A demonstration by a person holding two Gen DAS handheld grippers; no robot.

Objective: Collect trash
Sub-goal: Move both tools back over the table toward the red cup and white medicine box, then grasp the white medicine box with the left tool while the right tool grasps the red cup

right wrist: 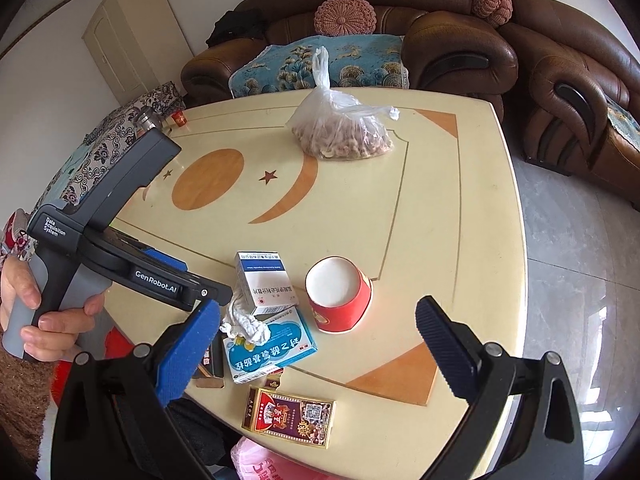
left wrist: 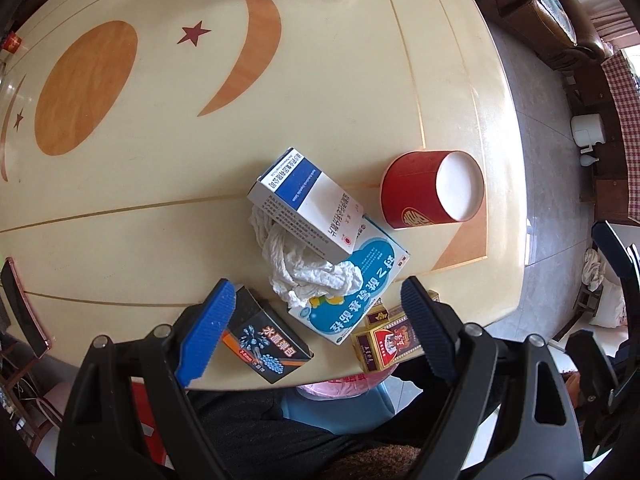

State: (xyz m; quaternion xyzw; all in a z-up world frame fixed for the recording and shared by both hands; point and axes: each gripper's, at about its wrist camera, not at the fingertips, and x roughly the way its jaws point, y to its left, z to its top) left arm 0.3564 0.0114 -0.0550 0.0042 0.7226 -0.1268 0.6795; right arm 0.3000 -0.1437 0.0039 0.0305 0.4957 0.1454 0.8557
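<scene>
Left wrist view looks almost straight down: the left gripper (left wrist: 316,320) hangs over trash at the desk's (left wrist: 320,92) near edge, jaws spread wide, gripping nothing. Below lie a tissue (left wrist: 304,268), a white-blue box (left wrist: 308,204), a blue carton (left wrist: 360,280), a black box (left wrist: 268,340), a cigarette pack (left wrist: 380,340) and a tipped red cup (left wrist: 424,192). A hand (right wrist: 28,312) grips the handle marked "GenRobot.AI" and "Data Acquisition System". The right gripper (right wrist: 320,344), tilted down, also gapes empty.

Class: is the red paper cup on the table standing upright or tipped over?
Tipped over: the red paper cup lies on its side, its white inside showing.
</scene>
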